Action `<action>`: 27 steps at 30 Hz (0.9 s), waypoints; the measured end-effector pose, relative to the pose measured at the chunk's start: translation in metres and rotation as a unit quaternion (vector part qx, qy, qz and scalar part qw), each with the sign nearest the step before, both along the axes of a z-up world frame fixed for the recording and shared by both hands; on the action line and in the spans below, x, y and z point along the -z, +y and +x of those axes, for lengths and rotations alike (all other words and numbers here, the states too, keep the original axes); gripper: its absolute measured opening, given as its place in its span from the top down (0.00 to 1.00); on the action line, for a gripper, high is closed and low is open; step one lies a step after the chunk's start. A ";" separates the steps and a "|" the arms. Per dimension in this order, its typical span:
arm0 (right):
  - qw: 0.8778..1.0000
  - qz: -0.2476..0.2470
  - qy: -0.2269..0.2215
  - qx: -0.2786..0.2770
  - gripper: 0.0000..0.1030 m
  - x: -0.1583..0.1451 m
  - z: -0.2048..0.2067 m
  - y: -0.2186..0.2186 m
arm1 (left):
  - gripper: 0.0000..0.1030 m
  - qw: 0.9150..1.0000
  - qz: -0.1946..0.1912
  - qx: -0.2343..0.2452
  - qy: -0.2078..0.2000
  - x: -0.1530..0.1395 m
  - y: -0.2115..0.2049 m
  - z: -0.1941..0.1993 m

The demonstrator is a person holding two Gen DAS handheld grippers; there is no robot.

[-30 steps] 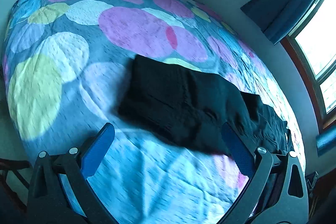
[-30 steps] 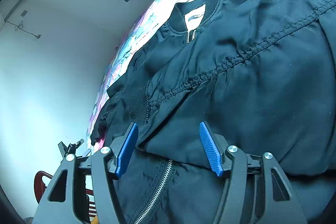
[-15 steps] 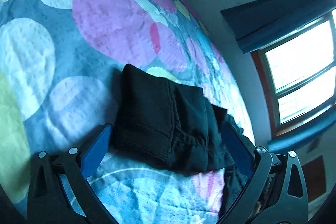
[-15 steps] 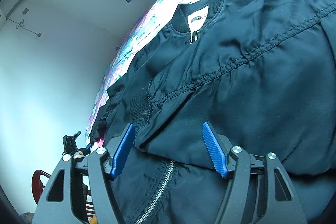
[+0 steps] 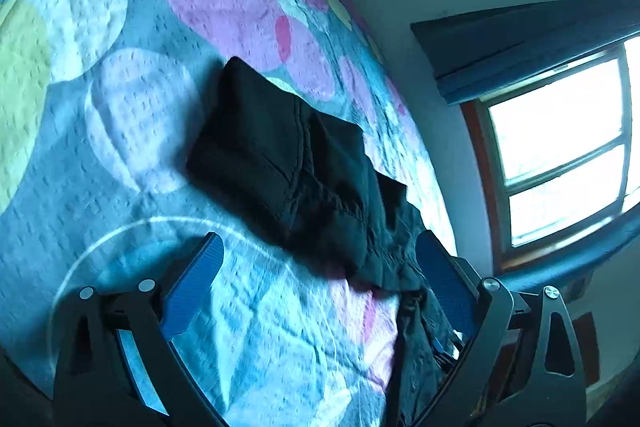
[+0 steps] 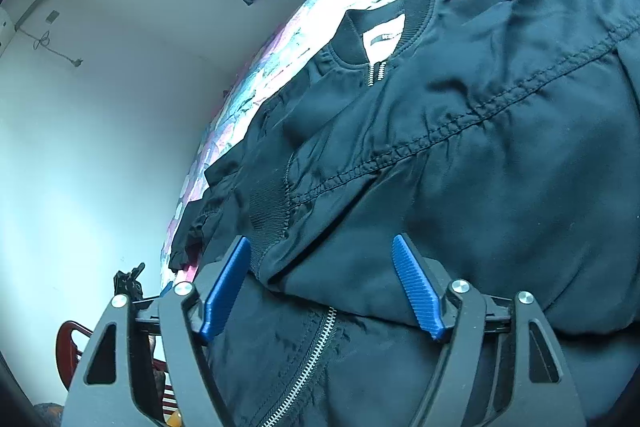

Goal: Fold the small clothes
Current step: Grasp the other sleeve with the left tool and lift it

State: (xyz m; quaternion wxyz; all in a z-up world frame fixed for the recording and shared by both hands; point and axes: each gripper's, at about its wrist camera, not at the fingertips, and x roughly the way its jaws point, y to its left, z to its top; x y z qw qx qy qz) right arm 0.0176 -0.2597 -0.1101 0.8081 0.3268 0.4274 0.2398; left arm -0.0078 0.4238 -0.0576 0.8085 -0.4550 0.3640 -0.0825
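Note:
A folded black garment [image 5: 280, 163] lies on the quilt with coloured circles [image 5: 120, 107]. My left gripper [image 5: 320, 259] hovers open just in front of it, nothing between its blue pads [image 5: 196, 275]. A dark zip-up jacket [image 6: 480, 147] is spread flat, collar [image 6: 352, 43] away from me and one sleeve folded across the front, its ribbed cuff [image 6: 268, 215] to the left. My right gripper [image 6: 320, 263] is low over that sleeve. Its jaws are opening, and the sleeve's edge lies between the pads [image 6: 416, 287] without being pressed. The jacket's edge [image 5: 416, 347] also shows by the left gripper's right finger.
A bright window [image 5: 560, 147] with a blue curtain [image 5: 520, 39] stands beyond the bed's right side. White walls close in behind the bed [image 6: 100, 147]. A dark red chair [image 6: 68, 347] is beside the bed, low at the left.
The left wrist view has swung and rolled, bringing the window into sight and the folded garment closer. The right gripper's jaws have widened over the sleeve and stayed in place.

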 end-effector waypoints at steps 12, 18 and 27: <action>1.000 -0.006 -0.010 0.001 0.26 -0.001 -0.002 0.001 | 0.45 0.991 0.079 -0.091 0.058 0.004 -0.015 0.033; 1.000 -0.007 -0.012 0.001 0.26 -0.001 -0.004 0.000 | 0.76 0.985 0.082 -0.127 0.088 0.008 -0.007 0.032; 1.000 -0.009 -0.014 0.002 0.26 -0.002 -0.004 0.001 | 0.90 0.976 0.145 -0.143 0.072 -0.035 -0.018 0.030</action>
